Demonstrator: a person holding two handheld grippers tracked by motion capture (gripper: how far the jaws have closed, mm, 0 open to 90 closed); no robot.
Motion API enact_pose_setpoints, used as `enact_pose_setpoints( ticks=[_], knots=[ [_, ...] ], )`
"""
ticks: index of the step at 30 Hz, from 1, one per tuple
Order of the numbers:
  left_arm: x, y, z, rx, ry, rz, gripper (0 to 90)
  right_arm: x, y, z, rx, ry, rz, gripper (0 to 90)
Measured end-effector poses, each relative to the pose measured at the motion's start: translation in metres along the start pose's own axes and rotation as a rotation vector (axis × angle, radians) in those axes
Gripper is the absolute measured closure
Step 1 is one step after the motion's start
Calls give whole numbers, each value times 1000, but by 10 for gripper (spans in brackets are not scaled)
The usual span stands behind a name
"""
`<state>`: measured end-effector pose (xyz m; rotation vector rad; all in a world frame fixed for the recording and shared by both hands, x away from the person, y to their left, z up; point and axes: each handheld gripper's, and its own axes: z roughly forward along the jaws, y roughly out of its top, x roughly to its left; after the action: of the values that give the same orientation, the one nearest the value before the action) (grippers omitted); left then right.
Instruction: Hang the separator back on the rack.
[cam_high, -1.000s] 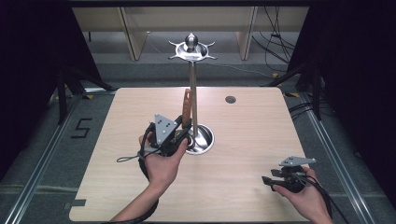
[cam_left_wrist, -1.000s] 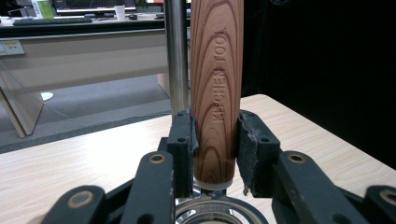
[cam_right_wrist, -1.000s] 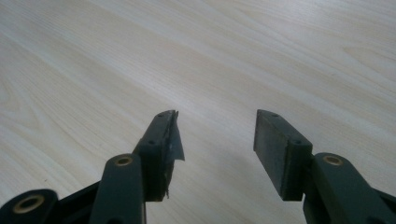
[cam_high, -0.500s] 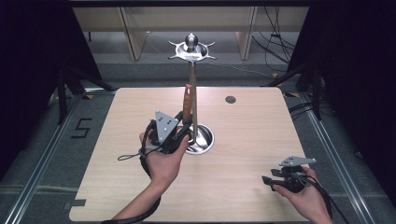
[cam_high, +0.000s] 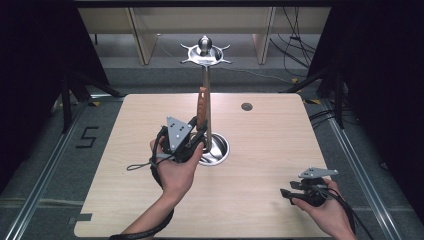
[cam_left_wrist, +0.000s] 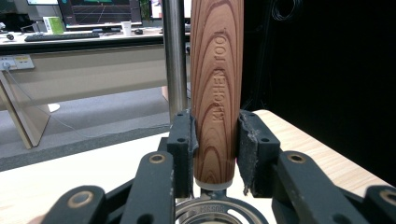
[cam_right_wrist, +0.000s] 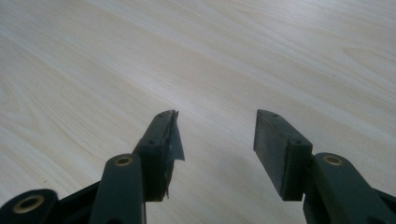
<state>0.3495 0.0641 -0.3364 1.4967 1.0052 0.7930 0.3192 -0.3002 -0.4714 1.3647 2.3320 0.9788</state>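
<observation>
Left gripper (cam_left_wrist: 215, 135) clamps the wooden handle (cam_left_wrist: 217, 88), upright just beside the steel stand pole (cam_left_wrist: 174, 56). Right gripper (cam_right_wrist: 217, 140), jaws apart and empty, rests well apart from that pole.

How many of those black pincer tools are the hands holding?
2. The left gripper is near the table's middle, shut on a wooden handle beside the metal pole. The right gripper is open, near the table's front right corner.
</observation>
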Motion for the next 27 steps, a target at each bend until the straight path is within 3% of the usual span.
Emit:
enact_pose_setpoints(
  ticks=[4, 9, 10, 11, 12, 19, 21, 27],
  knots=[
    [-1, 1, 1, -3, 1, -7, 678, 3, 1, -1, 16, 9, 45, 498],
    [-1, 3, 2, -12, 6, -12, 678, 1, 0, 0, 3, 1, 11, 498],
    [-1, 3, 2, -11, 7, -9, 678, 2, 1, -1, 18, 10, 39, 498],
    [-1, 4, 2, -13, 7, -9, 678, 2, 0, -1, 13, 9, 33, 498],
    [-2, 4, 2, -17, 6, -13, 678, 1, 2, -3, 47, 13, 16, 498],
    [-3, 8, 1, -29, 12, -16, 678, -1, 2, -3, 42, 9, -6, 498],
    [-3, 9, 1, -31, 13, -18, 678, -1, 3, -5, 73, -5, -8, 498],
    [-3, 11, 2, -39, 23, -21, 678, -1, 1, -1, 39, 6, -18, 498]
  ],
)
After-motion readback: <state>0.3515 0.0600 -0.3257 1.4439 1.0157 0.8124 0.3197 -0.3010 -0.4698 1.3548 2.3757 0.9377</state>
